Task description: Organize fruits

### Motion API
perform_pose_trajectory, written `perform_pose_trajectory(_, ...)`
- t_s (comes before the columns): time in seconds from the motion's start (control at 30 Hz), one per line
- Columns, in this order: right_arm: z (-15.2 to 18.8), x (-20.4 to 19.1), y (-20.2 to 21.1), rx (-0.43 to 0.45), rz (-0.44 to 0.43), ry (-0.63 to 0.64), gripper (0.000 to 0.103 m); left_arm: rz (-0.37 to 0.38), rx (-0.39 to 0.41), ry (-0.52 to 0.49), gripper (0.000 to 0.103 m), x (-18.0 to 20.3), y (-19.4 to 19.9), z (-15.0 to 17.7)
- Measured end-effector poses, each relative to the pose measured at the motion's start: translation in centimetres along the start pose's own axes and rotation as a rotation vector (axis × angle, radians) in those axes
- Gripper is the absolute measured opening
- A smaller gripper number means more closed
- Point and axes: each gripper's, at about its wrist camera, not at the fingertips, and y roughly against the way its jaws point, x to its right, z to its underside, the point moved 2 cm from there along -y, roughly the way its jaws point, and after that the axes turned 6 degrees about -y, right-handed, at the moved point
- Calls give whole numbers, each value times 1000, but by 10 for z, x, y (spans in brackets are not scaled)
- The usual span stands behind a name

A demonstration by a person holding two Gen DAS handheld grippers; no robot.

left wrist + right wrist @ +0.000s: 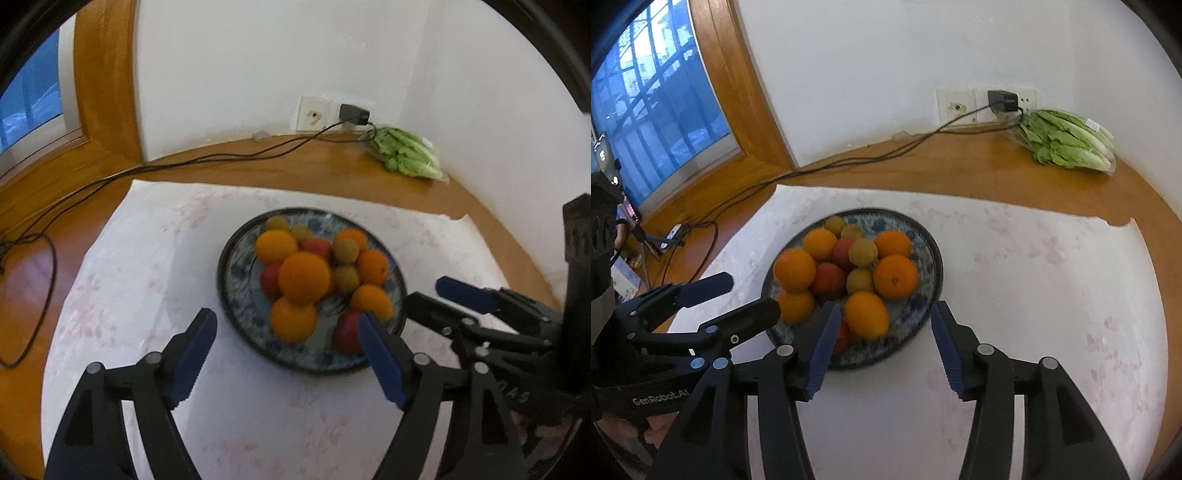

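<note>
Blue pads (380,360) on the left gripper (286,325) sit closest to the lens, spread wide with nothing between them, just over the near rim of the plate (236,295). Fruit is piled in the plate: round oranges (303,277), a few red ones (271,280) and small yellow ones (346,251), all touching, with the biggest orange resting on top of the others. That fits a pile made neat, and it also fits a pile waiting to be sorted; one look cannot say which. Oranges are likely firm and a bit heavy, with bumpy skin that grips well, so a hold across the fat middle should work. Red ones look smooth and may slip or bruise, so a soft squeeze seems best. Little yellow ones are light and could roll off. Lifting a low fruit may make the top one tumble. On the other side, the right gripper (882,334) is spread wide too, holds nothing, and hangs over the near edge of the plate by an orange (866,314). Under the plate is a white cloth (1034,295) on a brown table (960,173). A bag of greens (1067,142) lies far back by the wall, well apart.
</note>
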Motion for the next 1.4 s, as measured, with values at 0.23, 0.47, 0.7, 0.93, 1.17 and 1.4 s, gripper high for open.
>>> perform_pose_trajectory(0.23, 23, -1, 7, -43, 49, 28, 67, -54, -84, 34, 89, -3, -4, 22)
perform_pose_trajectory(0.47, 40, 6, 1, -54, 85, 16, 77, -83, -116, 15, 89, 4, -16, 37)
perform_pose_trajectory(0.7, 51, 16, -14, -63, 156, -12, 77, -108, -144, 10, 89, 0, -27, 46)
perform_pose_trajectory(0.93, 54, 16, -20, -23, 253, 19, 80, -117, -128, -11, 93, 1, -29, 48)
perform_pose_trajectory(1.17, 54, 17, -20, -20, 258, 8, 82, -133, -118, -27, 94, 3, -30, 49)
perform_pose_trajectory(1.4, 54, 18, -19, -17, 258, 9, 82, -147, -96, -27, 95, 2, -30, 50)
